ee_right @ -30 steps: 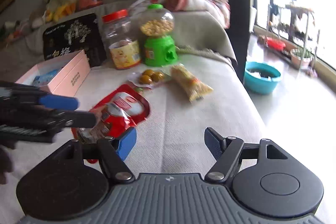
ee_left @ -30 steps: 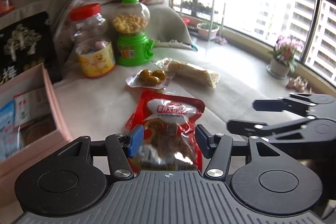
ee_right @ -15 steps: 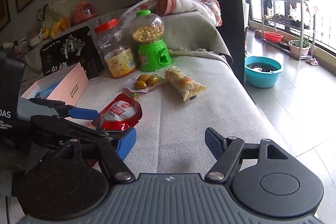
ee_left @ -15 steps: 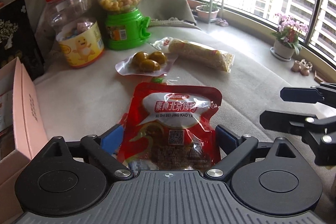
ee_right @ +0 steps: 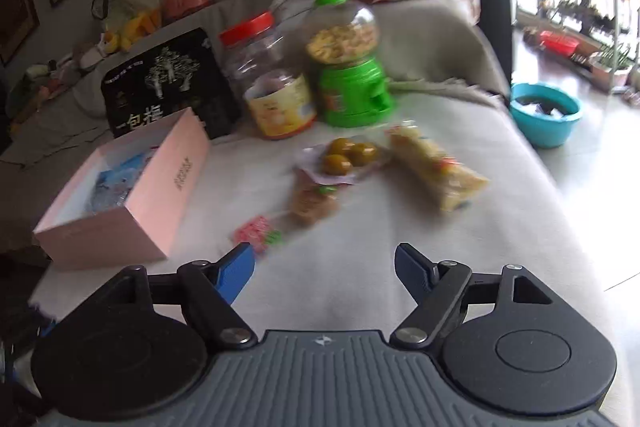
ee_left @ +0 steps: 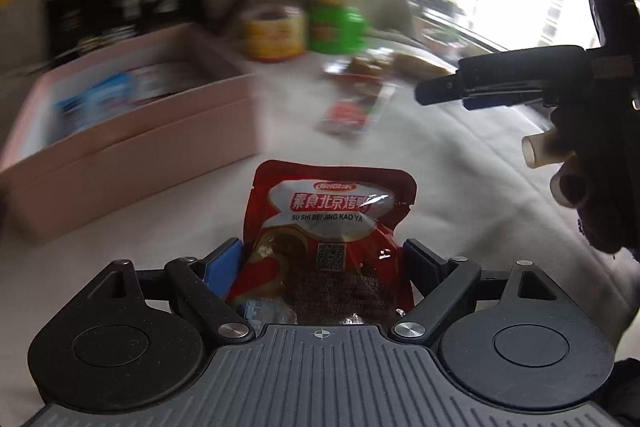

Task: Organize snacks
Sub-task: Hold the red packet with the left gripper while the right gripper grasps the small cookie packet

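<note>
My left gripper [ee_left: 324, 259] is shut on a red snack pouch [ee_left: 328, 227] with Chinese print and holds it above the white cloth. The open pink box [ee_left: 132, 139] lies ahead to the left with packets inside; it also shows in the right wrist view [ee_right: 132, 195]. My right gripper [ee_right: 324, 267] is open and empty above the cloth, and shows at the right of the left wrist view [ee_left: 480, 89]. Loose snacks lie ahead of it: a pack of yellow-green fruits [ee_right: 346, 155], a long yellow packet [ee_right: 436, 171], a brownish packet [ee_right: 312, 203] and a small pink packet [ee_right: 258, 231].
A red-lidded jar [ee_right: 268, 83], a green candy dispenser [ee_right: 348, 67] and a black tea box [ee_right: 168, 83] stand at the back. A blue basin [ee_right: 546, 113] sits on the floor to the right. The cloth's right edge drops off to the floor.
My left gripper has lifted the red pouch and swung left toward the pink box. Smaller packets that lay under the pouch now show. The right gripper has moved forward and stays open.
</note>
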Available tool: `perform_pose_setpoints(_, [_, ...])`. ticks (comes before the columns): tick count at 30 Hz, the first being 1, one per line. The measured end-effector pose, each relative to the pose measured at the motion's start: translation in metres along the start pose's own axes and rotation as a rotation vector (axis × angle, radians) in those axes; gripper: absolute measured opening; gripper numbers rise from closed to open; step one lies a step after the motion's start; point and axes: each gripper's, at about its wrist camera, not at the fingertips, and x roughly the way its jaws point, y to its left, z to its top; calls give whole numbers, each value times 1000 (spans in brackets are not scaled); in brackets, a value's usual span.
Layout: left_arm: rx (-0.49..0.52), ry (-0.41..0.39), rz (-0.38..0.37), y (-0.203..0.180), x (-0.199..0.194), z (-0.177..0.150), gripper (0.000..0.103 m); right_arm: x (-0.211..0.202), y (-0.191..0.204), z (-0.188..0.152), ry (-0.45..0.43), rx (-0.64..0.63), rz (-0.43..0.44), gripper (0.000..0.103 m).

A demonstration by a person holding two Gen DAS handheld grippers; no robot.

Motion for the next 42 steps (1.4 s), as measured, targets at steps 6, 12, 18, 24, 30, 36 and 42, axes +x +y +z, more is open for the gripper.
perform_pose_setpoints(6, [-226,-52,85,52,-25,-24,91,56,33,13,33,40,-123,81])
perform_pose_setpoints(12, [-247,-41,100,56,-41,-31,91,85,63,8,7,-174,-277,80])
perform_pose_setpoints(18, [-313,-56,107,74,-48,-42,91,68,72,2,35,-272,-228,48])
perform_pose_setpoints(24, [-265,-53,126,66,-48,-45,93,36,80,-28,62,-309,-145,47])
perform_pose_setpoints(30, [-228,-43,157,58,-45,-46,93,5,101,-62,103,-357,-6,47])
perform_pose_setpoints(36, [-253,-48,135,62,-48,-47,93,-9,129,-86,106,-467,95,48])
perform_pose_setpoints(42, [-266,-58,129,63,-50,-49,93,-14,130,-90,97,-477,105,48])
